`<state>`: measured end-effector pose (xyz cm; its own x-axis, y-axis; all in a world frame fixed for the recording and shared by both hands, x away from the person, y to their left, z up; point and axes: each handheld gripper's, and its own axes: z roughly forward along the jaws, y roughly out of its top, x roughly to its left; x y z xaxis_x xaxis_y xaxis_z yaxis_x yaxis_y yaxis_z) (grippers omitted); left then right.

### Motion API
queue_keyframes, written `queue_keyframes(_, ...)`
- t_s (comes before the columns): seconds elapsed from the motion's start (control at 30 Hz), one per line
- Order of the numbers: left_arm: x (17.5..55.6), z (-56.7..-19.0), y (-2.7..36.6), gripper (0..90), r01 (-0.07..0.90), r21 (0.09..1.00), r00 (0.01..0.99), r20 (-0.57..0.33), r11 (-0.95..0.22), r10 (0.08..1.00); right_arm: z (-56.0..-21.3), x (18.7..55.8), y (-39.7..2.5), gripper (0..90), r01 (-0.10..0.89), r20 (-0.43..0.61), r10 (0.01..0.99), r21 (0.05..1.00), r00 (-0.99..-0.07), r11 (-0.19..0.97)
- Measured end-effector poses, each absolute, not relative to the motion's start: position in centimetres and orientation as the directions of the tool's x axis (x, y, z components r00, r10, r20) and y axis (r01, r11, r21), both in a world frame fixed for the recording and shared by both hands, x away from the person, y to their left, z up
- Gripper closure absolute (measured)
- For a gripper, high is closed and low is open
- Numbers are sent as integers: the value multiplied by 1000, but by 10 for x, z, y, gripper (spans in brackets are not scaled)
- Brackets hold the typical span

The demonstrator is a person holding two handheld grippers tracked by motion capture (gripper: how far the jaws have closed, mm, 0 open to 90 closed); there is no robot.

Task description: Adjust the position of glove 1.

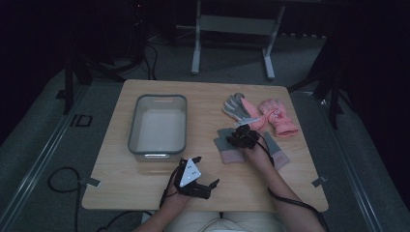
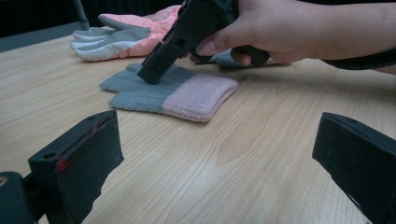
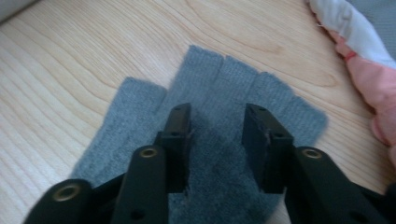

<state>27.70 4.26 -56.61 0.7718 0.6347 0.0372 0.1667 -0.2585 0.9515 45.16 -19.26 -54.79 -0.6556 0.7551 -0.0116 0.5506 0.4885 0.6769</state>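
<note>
A grey knit glove with a pink cuff (image 1: 226, 151) (image 2: 173, 91) (image 3: 210, 74) lies flat on the wooden table (image 1: 159, 191), right of centre. My right gripper (image 1: 234, 140) (image 2: 156, 70) (image 3: 218, 123) points down onto its palm. The jaws stand open a little, both tips touching the fabric, with nothing pinched between them. My left gripper (image 1: 211, 188) (image 2: 219, 158) hovers near the table's front edge. Its jaws are wide open and empty, and they face the glove from a distance.
A second grey and pink knit glove (image 1: 279, 155) lies under the right wrist. A pair of pink padded gloves (image 1: 278, 118) (image 2: 126, 32) (image 3: 373, 79) rests behind, one palm up. An empty grey bin (image 1: 158, 126) stands at centre left.
</note>
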Motion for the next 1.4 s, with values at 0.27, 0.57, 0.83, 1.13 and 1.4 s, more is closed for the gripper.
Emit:
queue_keyframes(0.27,277,-566,42,7,171,951,768,34,-256,640,-548,450,-188,809,603,38,788,667,-614,438)
queue_keyframes(0.57,277,-566,42,7,167,953,763,38,-254,645,-504,411,-189,852,613,58,834,707,-549,354)
queue_keyframes(0.83,278,-566,43,7,167,954,757,37,-248,653,-481,373,-199,852,606,91,852,741,-516,288)
queue_keyframes(1.13,277,-566,42,7,160,952,759,50,-261,649,-497,361,-200,851,612,95,833,724,-545,317)
queue_keyframes(1.4,277,-566,42,7,157,952,759,53,-262,648,-531,382,-202,829,657,105,841,678,-531,331)
